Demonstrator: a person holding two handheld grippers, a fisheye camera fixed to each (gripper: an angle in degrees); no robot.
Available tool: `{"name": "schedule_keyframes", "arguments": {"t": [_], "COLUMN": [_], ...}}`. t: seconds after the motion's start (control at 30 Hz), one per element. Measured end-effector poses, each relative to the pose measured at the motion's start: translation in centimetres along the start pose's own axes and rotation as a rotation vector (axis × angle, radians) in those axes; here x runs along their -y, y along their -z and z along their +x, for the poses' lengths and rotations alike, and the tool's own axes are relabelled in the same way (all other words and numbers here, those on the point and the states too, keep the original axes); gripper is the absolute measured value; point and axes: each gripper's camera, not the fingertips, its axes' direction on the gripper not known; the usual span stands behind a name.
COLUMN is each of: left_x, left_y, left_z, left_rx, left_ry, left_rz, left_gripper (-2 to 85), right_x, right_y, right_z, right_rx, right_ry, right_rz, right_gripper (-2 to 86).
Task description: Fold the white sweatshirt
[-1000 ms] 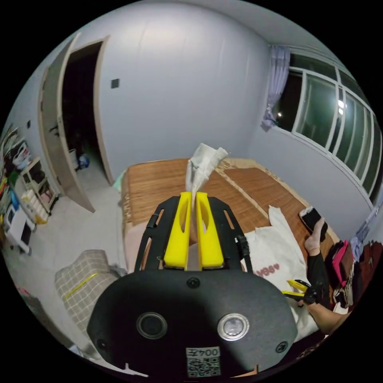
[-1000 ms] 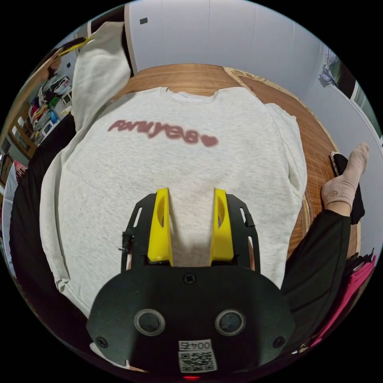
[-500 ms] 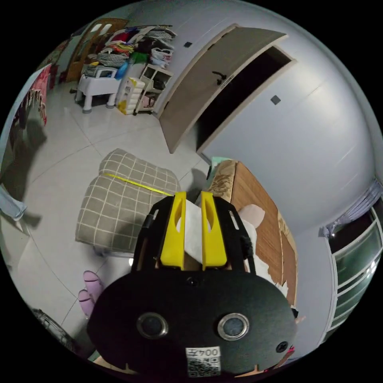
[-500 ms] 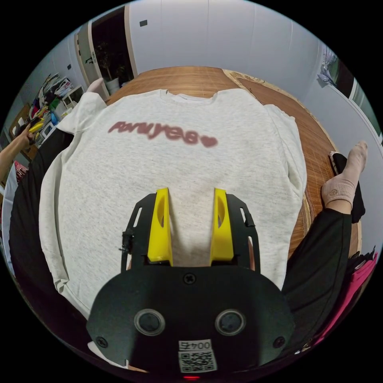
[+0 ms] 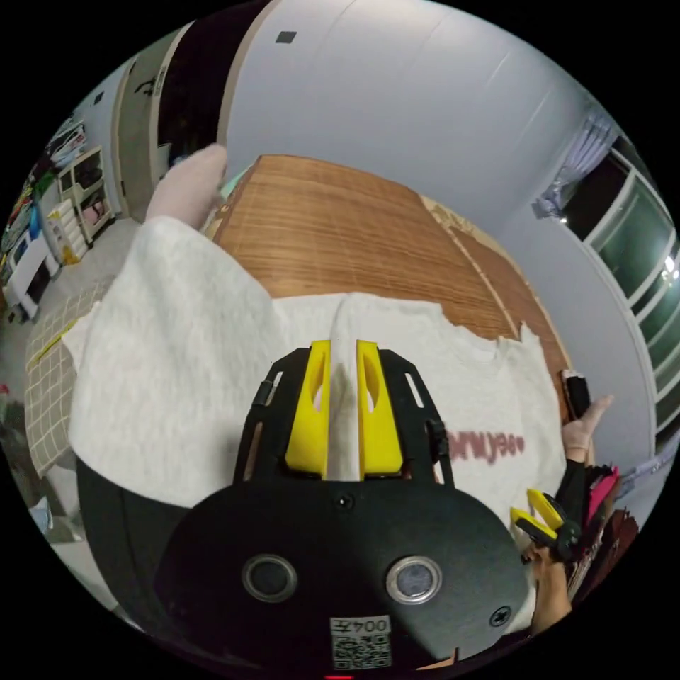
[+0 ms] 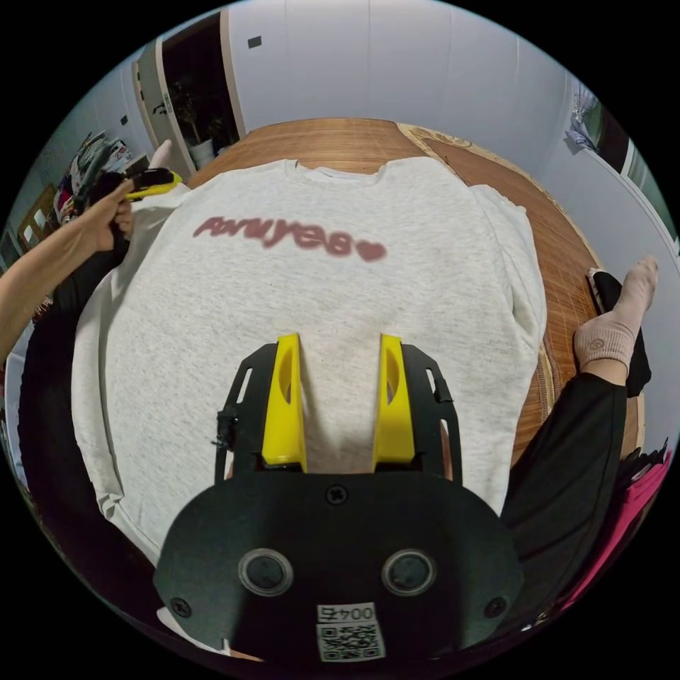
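The white sweatshirt (image 6: 340,297) lies front up on a bamboo mat (image 6: 333,138), its red lettering across the chest. My right gripper (image 6: 338,340) hovers open over the lower middle of the body, with nothing between its jaws. A hand holds my left gripper (image 6: 152,183) at the sweatshirt's left shoulder. In the left gripper view the left gripper (image 5: 343,343) is shut on a ridge of the sweatshirt's sleeve (image 5: 177,340), which spreads out to the left. The right gripper (image 5: 540,513) shows low at the right in that view.
A person's black-trousered leg (image 6: 567,467) and socked foot (image 6: 609,333) rest on the mat's right side. A pale pink soft thing (image 5: 188,188) lies at the mat's left edge. Beyond are a dark doorway (image 6: 191,106), shelves (image 5: 78,191) and a window (image 5: 637,234).
My left gripper has swung the sleeve down from high in the air, out to the left, and now back in to the sweatshirt's left shoulder. The right gripper has stayed still.
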Motion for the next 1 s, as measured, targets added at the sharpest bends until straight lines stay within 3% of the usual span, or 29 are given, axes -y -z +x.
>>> {"name": "schedule_keyframes", "arguments": {"t": [0.2,0.5,0.6,0.67,0.73,0.9,1.0], "left_x": [-0.4,-0.9,-3.3,-4.3,-4.5,-7.4,-13.6], "left_y": [-4.9,-6.1,-4.7,-7.4,-7.4,-4.6,-4.2], "left_z": [-1.4,-5.7,-2.6,-2.9,-3.2,4.3,8.9], "left_rx": [0.107,-0.122,-0.060,-0.063,-0.085,-0.120,-0.154], "left_ry": [0.035,0.158,0.007,-0.005,0.022,-0.267,-0.411], "left_rz": [-0.025,0.036,0.123,0.003,0.003,-0.001,-0.054], "left_gripper": [6.8,8.8,9.5,9.8,10.1,10.8,11.3], "right_x": [0.4,1.3,1.4,1.4,1.4,1.7,1.9], "right_y": [0.9,2.4,3.1,3.7,4.2,5.5,6.4], "right_z": [0.4,0.8,1.1,1.3,1.5,2.2,2.7], "right_rx": [-0.001,-0.003,-0.004,-0.007,-0.006,-0.004,-0.003], "right_ry": [0.006,-0.001,-0.002,-0.001,-0.001,-0.002,-0.003], "right_rz": [-0.010,0.000,0.002,0.002,0.004,0.003,0.002], "right_gripper": [16.0,15.9,15.9,15.9,15.9,15.9,15.9]}}
